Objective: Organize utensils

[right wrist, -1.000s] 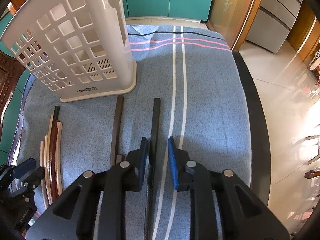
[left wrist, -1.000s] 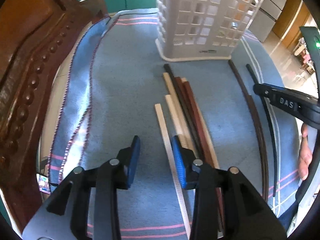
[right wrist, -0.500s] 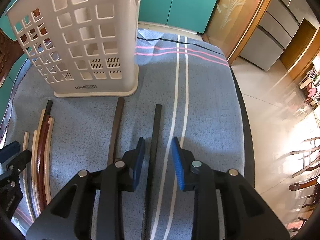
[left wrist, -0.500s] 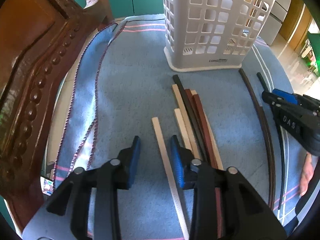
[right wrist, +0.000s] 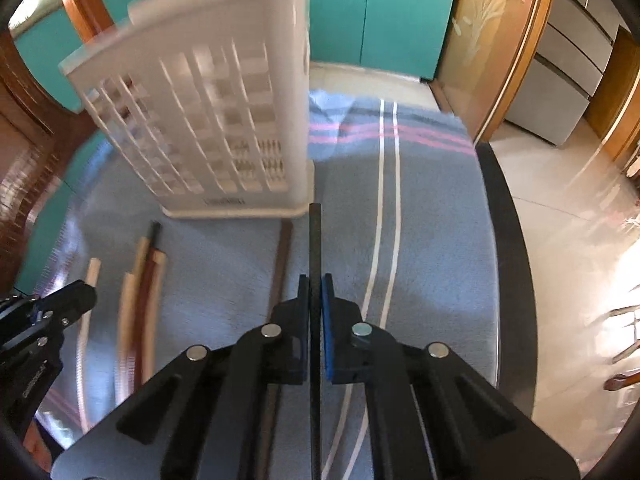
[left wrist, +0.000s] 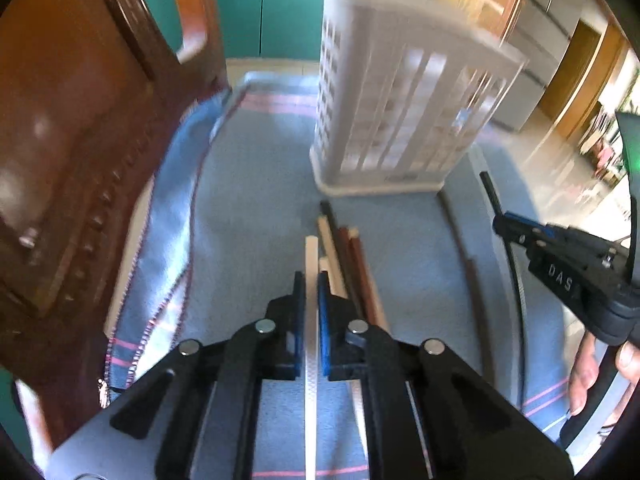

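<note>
My left gripper is shut on a pale wooden chopstick that runs forward between its blue pads. My right gripper is shut on a black chopstick; it also shows at the right of the left wrist view. Several more chopsticks, pale, brown and dark, lie bunched on the blue cloth just right of my left gripper. A dark brown chopstick lies left of my right gripper. A white lattice utensil basket stands upright ahead, also seen in the right wrist view.
A blue striped cloth covers the table. A carved wooden chair back rises close on the left. The table's dark edge runs along the right, with tiled floor beyond. Teal cabinets stand behind.
Both grippers have closed, the left on the pale chopstick and the right on the black one. Both views have tilted up and the frames are blurred by motion.
</note>
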Motion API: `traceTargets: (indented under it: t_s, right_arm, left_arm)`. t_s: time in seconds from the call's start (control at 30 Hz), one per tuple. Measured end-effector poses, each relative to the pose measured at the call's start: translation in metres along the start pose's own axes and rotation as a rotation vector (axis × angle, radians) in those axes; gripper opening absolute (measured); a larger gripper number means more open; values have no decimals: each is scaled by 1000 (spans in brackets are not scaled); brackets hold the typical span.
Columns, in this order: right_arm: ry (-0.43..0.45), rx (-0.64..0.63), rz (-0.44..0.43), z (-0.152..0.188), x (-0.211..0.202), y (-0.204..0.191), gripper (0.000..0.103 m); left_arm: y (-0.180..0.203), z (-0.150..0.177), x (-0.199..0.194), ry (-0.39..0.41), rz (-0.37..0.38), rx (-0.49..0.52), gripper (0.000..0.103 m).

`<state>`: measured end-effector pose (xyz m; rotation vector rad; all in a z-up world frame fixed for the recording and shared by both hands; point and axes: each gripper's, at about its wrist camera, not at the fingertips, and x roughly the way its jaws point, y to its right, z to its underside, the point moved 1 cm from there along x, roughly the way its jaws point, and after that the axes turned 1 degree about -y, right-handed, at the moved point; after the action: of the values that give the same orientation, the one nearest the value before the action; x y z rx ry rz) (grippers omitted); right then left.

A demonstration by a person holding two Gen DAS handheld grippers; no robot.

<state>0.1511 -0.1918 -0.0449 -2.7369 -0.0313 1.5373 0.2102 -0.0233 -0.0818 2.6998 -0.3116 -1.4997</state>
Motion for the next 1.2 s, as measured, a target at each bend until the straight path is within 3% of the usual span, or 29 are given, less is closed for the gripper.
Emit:
traceTargets:
  t_s: [0.27, 0.53, 1.2]
  right_arm:
    - [151, -12, -83, 5, -85, 7, 6]
    - [268, -5, -120, 11, -142, 18, 6]
    - [390, 21, -154, 2, -192, 28, 6]
  left_arm:
    - [10, -4, -64, 161, 54, 21, 7]
    - [19, -6, -119, 308, 80, 37, 7]
    - [34, -23, -177, 433, 108, 33, 7]
